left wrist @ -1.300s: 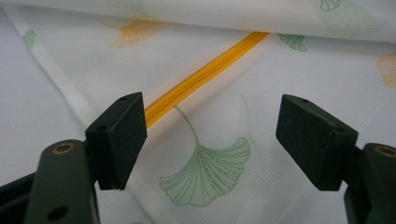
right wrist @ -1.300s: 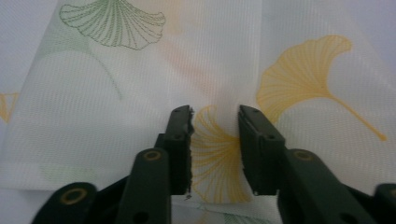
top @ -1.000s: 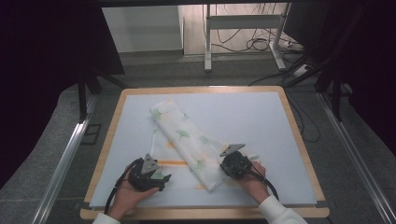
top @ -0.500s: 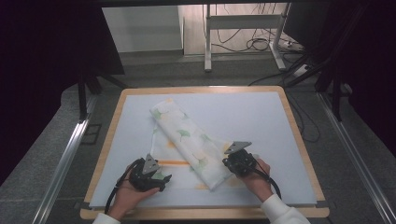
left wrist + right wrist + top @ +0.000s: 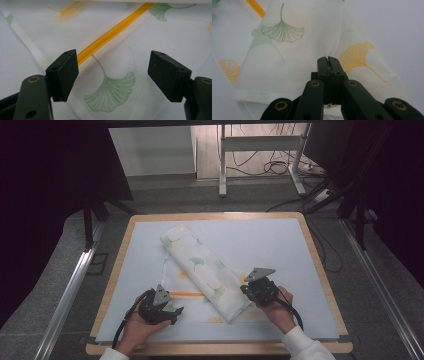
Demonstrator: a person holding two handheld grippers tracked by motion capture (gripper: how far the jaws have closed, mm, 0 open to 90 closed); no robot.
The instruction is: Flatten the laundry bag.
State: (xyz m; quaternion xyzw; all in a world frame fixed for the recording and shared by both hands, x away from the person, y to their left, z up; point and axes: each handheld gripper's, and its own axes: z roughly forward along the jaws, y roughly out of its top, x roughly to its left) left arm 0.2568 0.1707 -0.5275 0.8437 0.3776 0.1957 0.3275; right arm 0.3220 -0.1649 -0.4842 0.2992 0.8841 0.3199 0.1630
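**Right jaws pinch the cloth, left jaws spread above it**

A white cloth (image 5: 205, 270) printed with green and yellow leaves lies partly folded on the worktop (image 5: 280, 245), running from the far left toward the near middle. The right hand-held gripper (image 5: 329, 60), at the cloth's near right edge, has its jaws pressed together on a fold of the fabric. The left hand-held gripper (image 5: 112, 75) sits at the near left with jaws spread wide over a green leaf, beside an orange stripe (image 5: 112, 32).

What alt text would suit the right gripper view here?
The right gripper, jaws shut, pinches a fold of a white cloth printed with green and yellow ginkgo leaves. The cloth lies on a pale table surface; an orange stripe crosses its upper left.
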